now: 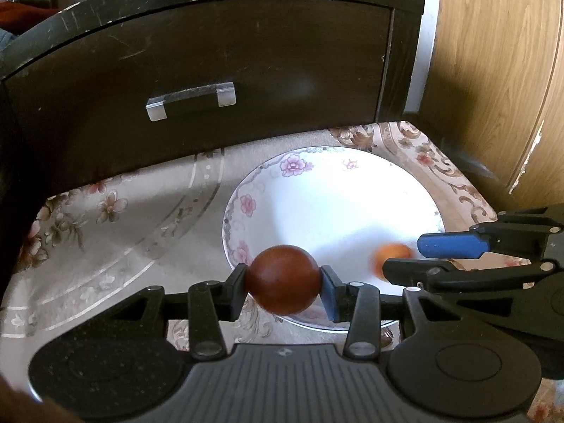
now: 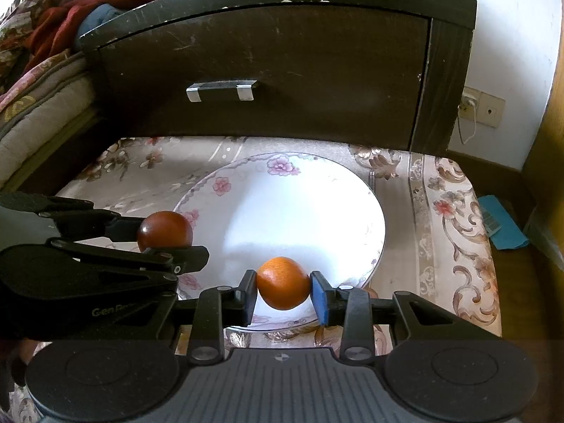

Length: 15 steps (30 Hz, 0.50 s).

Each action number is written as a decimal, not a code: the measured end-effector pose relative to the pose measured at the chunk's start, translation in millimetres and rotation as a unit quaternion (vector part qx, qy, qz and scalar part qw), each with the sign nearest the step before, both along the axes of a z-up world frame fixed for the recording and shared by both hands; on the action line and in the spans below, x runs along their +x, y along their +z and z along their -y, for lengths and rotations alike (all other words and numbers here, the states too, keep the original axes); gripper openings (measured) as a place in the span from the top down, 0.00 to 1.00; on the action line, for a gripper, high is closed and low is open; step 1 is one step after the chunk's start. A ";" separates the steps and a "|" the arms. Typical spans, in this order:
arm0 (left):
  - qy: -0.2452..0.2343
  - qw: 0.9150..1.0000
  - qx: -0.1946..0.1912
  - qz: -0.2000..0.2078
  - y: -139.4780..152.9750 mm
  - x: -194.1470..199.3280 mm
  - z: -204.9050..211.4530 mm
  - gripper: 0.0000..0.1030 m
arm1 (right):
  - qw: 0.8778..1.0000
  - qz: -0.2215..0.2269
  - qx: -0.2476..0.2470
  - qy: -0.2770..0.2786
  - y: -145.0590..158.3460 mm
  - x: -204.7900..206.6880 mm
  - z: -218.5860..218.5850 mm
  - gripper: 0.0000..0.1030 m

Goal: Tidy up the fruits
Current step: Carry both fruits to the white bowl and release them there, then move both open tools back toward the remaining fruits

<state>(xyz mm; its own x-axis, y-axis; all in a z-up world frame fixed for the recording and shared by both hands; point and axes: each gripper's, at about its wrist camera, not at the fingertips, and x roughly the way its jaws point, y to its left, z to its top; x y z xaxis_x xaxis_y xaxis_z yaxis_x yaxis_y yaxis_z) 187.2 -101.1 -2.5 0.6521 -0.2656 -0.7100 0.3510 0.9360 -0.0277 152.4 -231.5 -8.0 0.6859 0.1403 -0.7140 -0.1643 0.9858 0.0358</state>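
Note:
My left gripper (image 1: 283, 289) is shut on a dark red round fruit (image 1: 283, 279) and holds it over the near left rim of a white floral plate (image 1: 317, 194). My right gripper (image 2: 283, 290) is shut on an orange (image 2: 283, 283) and holds it over the plate's (image 2: 282, 204) near edge. In the right wrist view the left gripper (image 2: 165, 246) comes in from the left with the red fruit (image 2: 164, 229). In the left wrist view the right gripper (image 1: 416, 257) comes in from the right, with the orange (image 1: 391, 255) blurred and partly hidden behind it.
The plate lies on a floral cloth (image 2: 440, 211) over a low table. A dark wooden drawer front with a metal handle (image 2: 222, 90) stands right behind it. Bedding (image 2: 35, 70) lies at the left, a wooden door (image 1: 493, 70) at the right. A blue object (image 2: 500, 225) lies on the floor.

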 end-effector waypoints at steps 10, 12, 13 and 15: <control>0.005 1.000 0.001 0.005 3.0 -1.9 -5.6 0.50 | 1.000 0.005 -0.002 -0.004 0.6 -0.1 1.8 0.69; 0.005 1.000 0.002 0.007 5.0 -4.3 -8.0 0.50 | 1.000 0.008 -0.001 -0.004 1.8 -1.0 1.2 0.67; 0.005 1.000 0.002 0.008 6.6 -6.0 -9.3 0.50 | 1.000 0.009 0.000 -0.004 2.6 -1.8 0.9 0.67; 0.006 1.000 0.002 0.010 9.9 -8.7 -11.8 0.50 | 1.000 0.013 0.000 -0.003 5.0 -3.6 -0.4 0.67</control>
